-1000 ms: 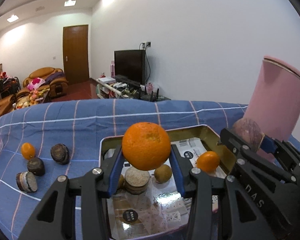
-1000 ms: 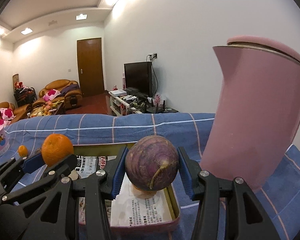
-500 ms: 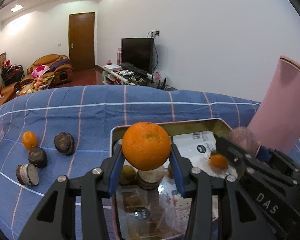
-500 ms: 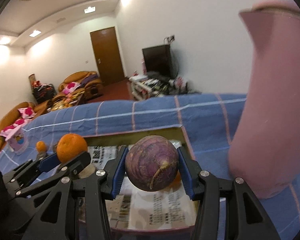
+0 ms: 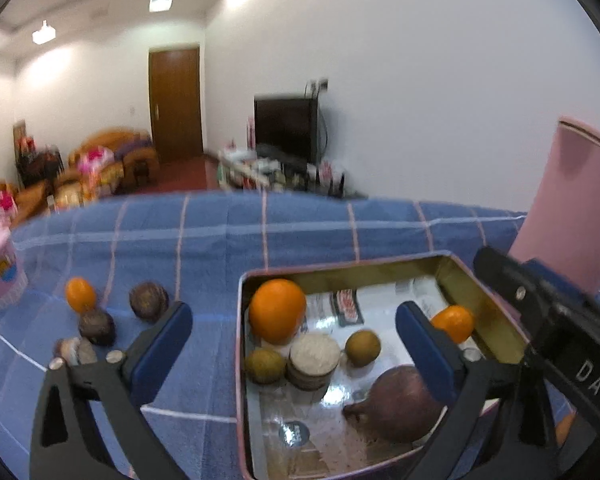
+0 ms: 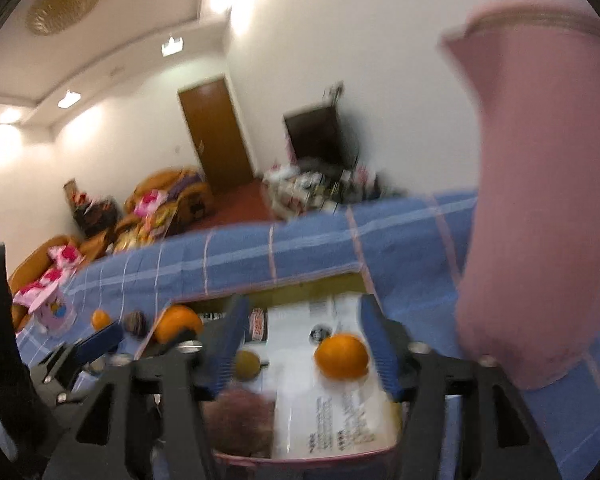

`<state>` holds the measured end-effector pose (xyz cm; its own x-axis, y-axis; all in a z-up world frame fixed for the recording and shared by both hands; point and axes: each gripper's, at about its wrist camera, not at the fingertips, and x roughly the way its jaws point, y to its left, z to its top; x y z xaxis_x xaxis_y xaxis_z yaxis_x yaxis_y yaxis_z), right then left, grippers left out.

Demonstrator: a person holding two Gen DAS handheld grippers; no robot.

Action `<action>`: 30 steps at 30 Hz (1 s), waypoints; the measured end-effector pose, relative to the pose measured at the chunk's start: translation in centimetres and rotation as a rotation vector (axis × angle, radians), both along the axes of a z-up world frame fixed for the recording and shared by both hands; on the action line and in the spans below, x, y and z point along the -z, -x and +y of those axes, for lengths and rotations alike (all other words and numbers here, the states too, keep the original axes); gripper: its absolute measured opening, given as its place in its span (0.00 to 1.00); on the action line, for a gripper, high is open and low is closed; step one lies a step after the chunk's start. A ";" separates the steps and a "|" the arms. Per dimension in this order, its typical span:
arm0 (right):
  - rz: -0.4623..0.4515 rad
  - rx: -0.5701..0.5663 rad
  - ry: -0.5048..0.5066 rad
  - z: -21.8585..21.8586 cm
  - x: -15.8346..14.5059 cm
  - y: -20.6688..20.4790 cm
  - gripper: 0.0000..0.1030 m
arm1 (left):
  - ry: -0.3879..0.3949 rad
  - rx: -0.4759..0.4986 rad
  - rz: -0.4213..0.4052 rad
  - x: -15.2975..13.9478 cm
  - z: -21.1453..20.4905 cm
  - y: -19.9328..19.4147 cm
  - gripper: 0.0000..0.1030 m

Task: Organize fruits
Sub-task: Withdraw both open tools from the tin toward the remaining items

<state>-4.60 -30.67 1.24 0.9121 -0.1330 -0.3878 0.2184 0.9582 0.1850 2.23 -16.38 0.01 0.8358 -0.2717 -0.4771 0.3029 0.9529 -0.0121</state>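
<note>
A gold metal tray (image 5: 496, 312) sits on the blue checked cloth. In it lie a big orange (image 5: 277, 316), a small orange (image 5: 452, 323), two brownish-green fruits, a round cake (image 5: 314, 360) and a purple-brown fruit (image 5: 396, 404). My left gripper (image 5: 296, 340) is open and empty above the tray's left part. My right gripper (image 6: 304, 340) is open and empty over the tray (image 6: 300, 284); the purple fruit (image 6: 240, 416) lies blurred below its left finger, and the small orange (image 6: 342, 355) lies between the fingers.
A tall pink jug (image 5: 576, 216) stands right of the tray, close to the right gripper (image 5: 548, 320). Left of the tray lie a small orange (image 5: 80, 294) and three dark round fruits (image 5: 148, 300). A pink cup (image 5: 0, 276) stands far left.
Both grippers opened. The big orange dropped from the left gripper into the tray's far left corner. The purple fruit dropped from the right gripper into the tray's near part.
</note>
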 end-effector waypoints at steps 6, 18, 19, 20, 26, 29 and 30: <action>-0.095 0.128 0.133 1.3 -1.1 1.8 0.87 | -0.082 -0.014 -0.114 -0.6 -0.6 1.7 1.00; -0.091 0.190 0.145 0.7 -0.4 2.3 0.87 | -0.046 -0.048 -0.117 -0.7 0.7 1.5 1.00; -0.094 0.192 0.167 1.0 -0.5 2.4 0.87 | -0.045 -0.049 -0.119 -0.7 0.8 1.7 1.00; -0.101 0.189 0.183 1.3 -0.6 2.5 0.87 | -0.044 -0.051 -0.119 -0.7 0.9 1.7 1.00; -0.088 0.161 0.204 2.0 -0.6 2.4 0.87 | -0.022 -0.077 -0.109 -0.7 2.1 1.8 1.00; -0.083 0.145 0.186 1.9 -0.5 2.4 0.87 | -0.019 -0.083 -0.119 -0.7 2.7 2.1 1.00; -0.080 0.145 0.185 1.9 -0.5 2.4 0.87 | -0.023 -0.084 -0.124 -0.7 2.7 2.2 1.00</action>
<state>-7.01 -28.76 1.73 0.9053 -0.3265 -0.2718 0.3475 0.9371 0.0317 0.07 -13.66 0.71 0.9078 -0.1886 -0.3746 0.2201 0.9745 0.0430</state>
